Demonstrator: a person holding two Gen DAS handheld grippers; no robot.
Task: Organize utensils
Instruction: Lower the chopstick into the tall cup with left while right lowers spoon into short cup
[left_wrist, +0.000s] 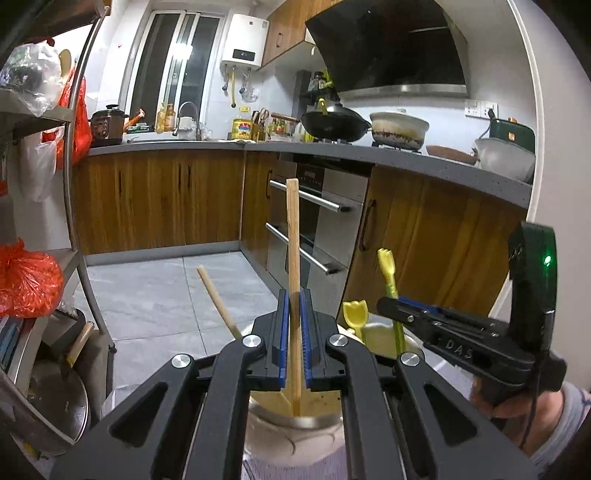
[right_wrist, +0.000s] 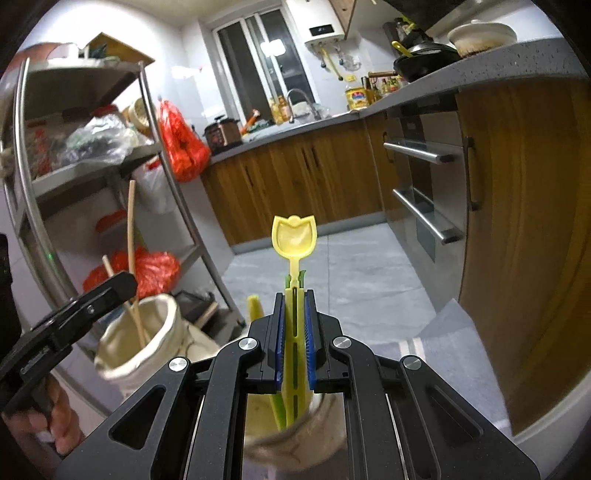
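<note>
My left gripper (left_wrist: 294, 295) is shut on a wooden chopstick (left_wrist: 293, 236) that stands upright with its lower end inside a cream utensil cup (left_wrist: 295, 432). A second chopstick (left_wrist: 218, 302) leans in the same cup. My right gripper (right_wrist: 294, 295) is shut on a yellow plastic spoon (right_wrist: 294, 236) whose handle reaches down into a second cream cup (right_wrist: 295, 439). A yellow fork (left_wrist: 388, 266) and the spoon (left_wrist: 355, 314) show in the left wrist view beside the right gripper (left_wrist: 391, 302). The left gripper (right_wrist: 125, 284) and its cup (right_wrist: 147, 332) show at the left of the right wrist view.
A metal shelf rack (right_wrist: 92, 177) with red bags (right_wrist: 181, 147) stands on the left. Wooden cabinets (left_wrist: 155, 199) and an oven with steel handles (left_wrist: 306, 199) run under a grey counter (left_wrist: 406, 158). A pot lid (left_wrist: 55, 402) lies low on the rack. Grey floor tiles (left_wrist: 166, 295) lie ahead.
</note>
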